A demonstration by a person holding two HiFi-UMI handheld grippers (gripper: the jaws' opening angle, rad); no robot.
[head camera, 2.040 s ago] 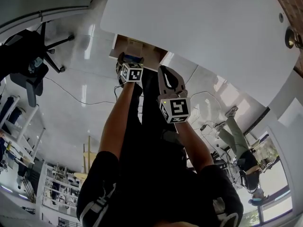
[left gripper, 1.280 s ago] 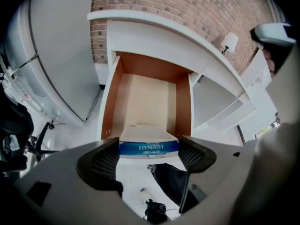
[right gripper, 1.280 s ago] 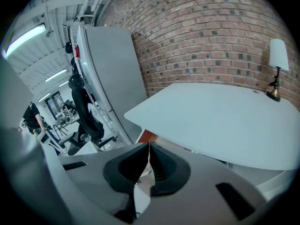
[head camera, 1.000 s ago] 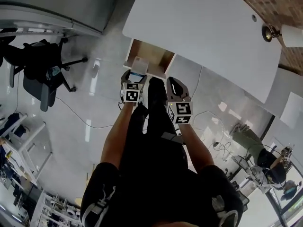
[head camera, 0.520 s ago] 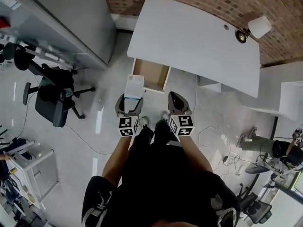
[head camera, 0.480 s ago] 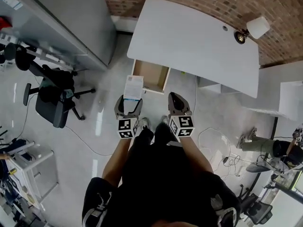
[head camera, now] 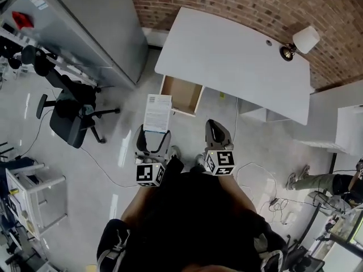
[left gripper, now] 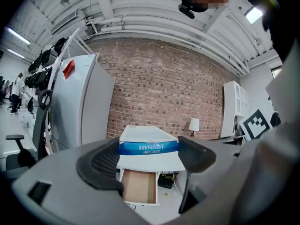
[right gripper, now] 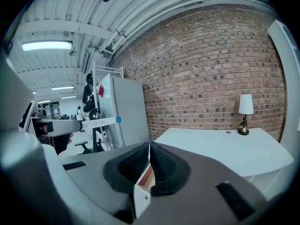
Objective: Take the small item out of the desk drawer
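Risen from the drawer [head camera: 181, 94], left fingers [left gripper: 101, 165] clamp white blue-banded box [left gripper: 148, 146]; right fingers [right gripper: 129, 170] closed.

Box out of the drawer, drawer open

The white box [head camera: 157, 113] with a blue band lies flat, clamped in the left gripper [head camera: 153, 135] – clear of the drawer [head camera: 182, 94], just short of it. The drawer stands pulled out from under the white desk [head camera: 238, 55] – brown inside showing.

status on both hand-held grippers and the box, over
Left hand-held gripper shut on white box, clear of drawer. Right hand-held gripper shut, empty. Drawer open, nothing in the way.
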